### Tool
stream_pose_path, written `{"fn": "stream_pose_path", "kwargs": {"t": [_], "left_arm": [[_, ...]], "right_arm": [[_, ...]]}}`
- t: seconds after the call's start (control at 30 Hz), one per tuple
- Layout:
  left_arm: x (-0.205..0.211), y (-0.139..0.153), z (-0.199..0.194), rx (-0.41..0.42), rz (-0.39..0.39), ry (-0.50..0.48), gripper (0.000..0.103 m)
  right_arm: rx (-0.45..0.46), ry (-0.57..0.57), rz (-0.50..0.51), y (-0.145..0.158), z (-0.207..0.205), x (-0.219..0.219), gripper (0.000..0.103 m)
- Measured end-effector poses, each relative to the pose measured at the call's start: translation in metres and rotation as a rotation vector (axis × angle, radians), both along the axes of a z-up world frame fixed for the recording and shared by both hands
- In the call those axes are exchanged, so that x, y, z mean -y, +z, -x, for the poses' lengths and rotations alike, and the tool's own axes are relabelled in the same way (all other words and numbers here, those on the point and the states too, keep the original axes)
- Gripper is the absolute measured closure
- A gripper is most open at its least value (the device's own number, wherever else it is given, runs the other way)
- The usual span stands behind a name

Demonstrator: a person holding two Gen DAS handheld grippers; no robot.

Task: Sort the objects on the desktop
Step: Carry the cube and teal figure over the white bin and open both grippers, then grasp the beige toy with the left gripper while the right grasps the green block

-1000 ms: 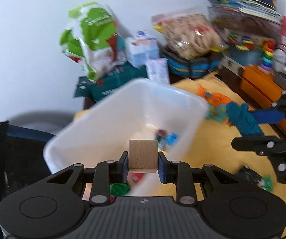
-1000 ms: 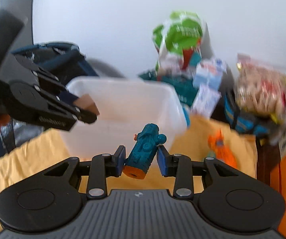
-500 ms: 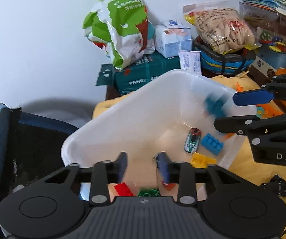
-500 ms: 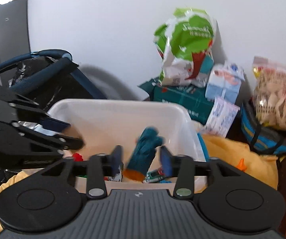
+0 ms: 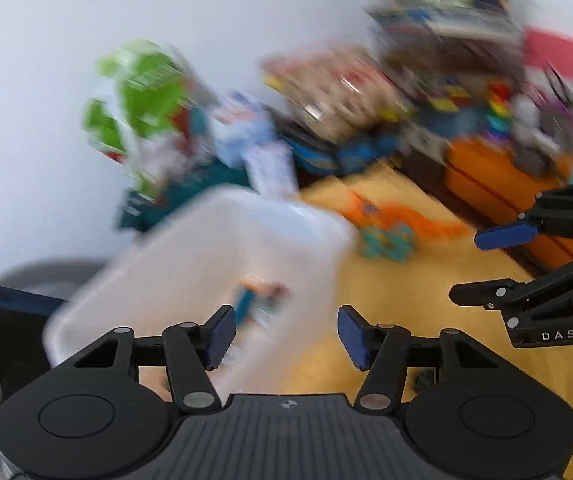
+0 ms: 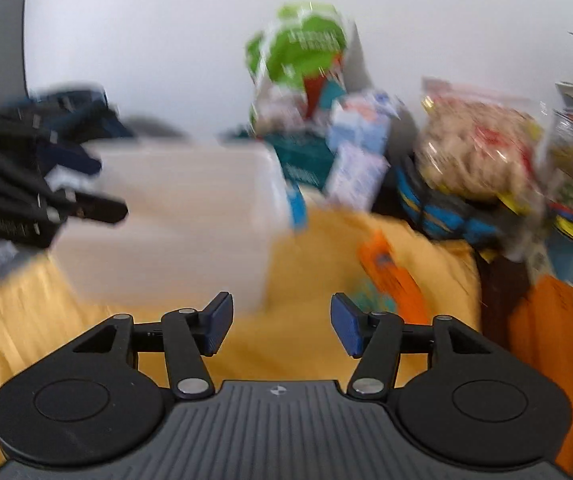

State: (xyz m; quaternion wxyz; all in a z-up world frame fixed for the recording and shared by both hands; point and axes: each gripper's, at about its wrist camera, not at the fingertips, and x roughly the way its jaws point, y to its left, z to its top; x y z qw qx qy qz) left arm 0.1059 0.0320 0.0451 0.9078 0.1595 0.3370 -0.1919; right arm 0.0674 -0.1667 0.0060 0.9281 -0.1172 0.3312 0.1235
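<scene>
Left wrist view is smearing badly, so I'm reading shapes more than detail. My left tongs [image 5: 282,330] are standing well apart with nothing between the blue pads; the jaws have just been opening. Past them the white bin [image 5: 190,264] is sitting on the yellow-covered surface [image 5: 406,280], its near corner hidden behind the tongs' frame. Something teal and orange is lying inside the bin [image 5: 260,300], too blurred for me to name. Beyond the bin's far corner an orange and teal toy [image 5: 386,232] is lying on the cloth. At the right edge my right tongs [image 5: 486,268] are poking in, cut off by the frame, pads apart.

Over on the right wrist view, the right tongs [image 6: 281,326] are gaping empty too, also freshly opened. The bin [image 6: 174,224] is sitting ahead on the left, partly covered by the blurred left tongs [image 6: 86,188]. A green and white bag [image 6: 306,52], boxes and a clear snack bag [image 6: 474,152] are crowding the wall behind.
</scene>
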Motion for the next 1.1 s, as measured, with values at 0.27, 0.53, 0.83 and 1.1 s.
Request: {"fn": "stream_pose_path", "kwargs": {"t": [0.27, 0.53, 0.83, 1.1], "left_arm": [[0.046, -0.065, 0.010, -0.191, -0.030, -0.214, 0.043], [0.071, -0.096, 0.011, -0.258, -0.218, -0.464, 0.043], [0.080, -0.110, 0.013, -0.344, -0.200, -0.592, 0.050], [0.073, -0.104, 0.045, -0.327, -0.098, -0.515, 0.050]], "right_arm": [[-0.204, -0.083, -0.076, -0.055, 0.049, 0.029, 0.058], [-0.238, -0.131, -0.146, -0.072, 0.066, 0.032, 0.057], [-0.253, -0.163, -0.173, -0.082, 0.068, 0.040, 0.057], [-0.243, -0.179, -0.165, -0.095, 0.059, 0.034, 0.057]]}}
